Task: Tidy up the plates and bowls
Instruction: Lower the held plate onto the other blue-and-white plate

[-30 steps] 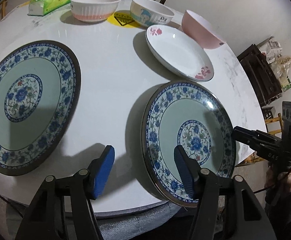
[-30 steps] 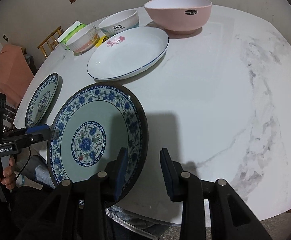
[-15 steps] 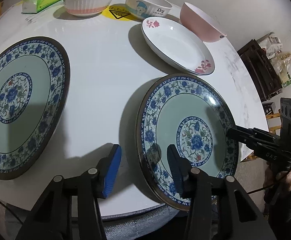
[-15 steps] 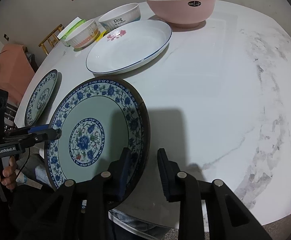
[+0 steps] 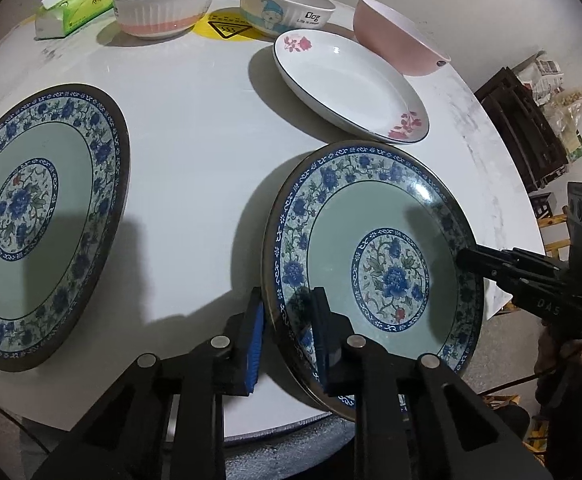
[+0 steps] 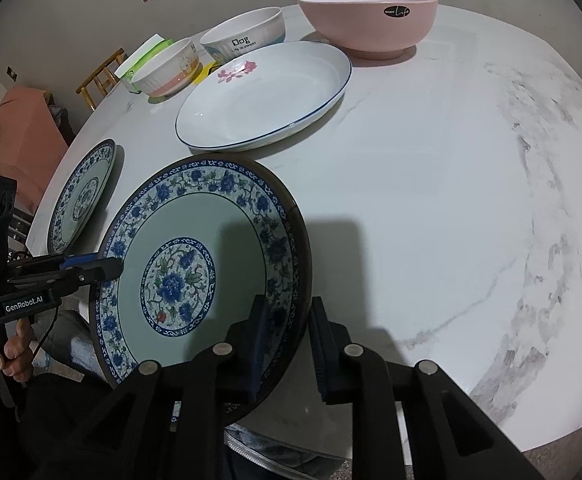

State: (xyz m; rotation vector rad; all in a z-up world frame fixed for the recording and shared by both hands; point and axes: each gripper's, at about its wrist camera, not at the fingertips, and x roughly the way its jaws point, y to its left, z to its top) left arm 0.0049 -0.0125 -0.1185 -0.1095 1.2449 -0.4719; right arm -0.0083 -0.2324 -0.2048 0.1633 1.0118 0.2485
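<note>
Left tool (image 5: 287, 328) & right tool (image 6: 285, 332), jaws just closing, each pinch opposite rims of blue-floral plate (image 5: 375, 264). Only left view shows 2nd floral plate (image 5: 39, 220) fully; right view shows bench (image 6: 451, 200) marbling.

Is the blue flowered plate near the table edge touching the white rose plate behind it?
Cannot tell. In both wrist views the blue plate overlaps the white plate, hiding any gap.
</note>
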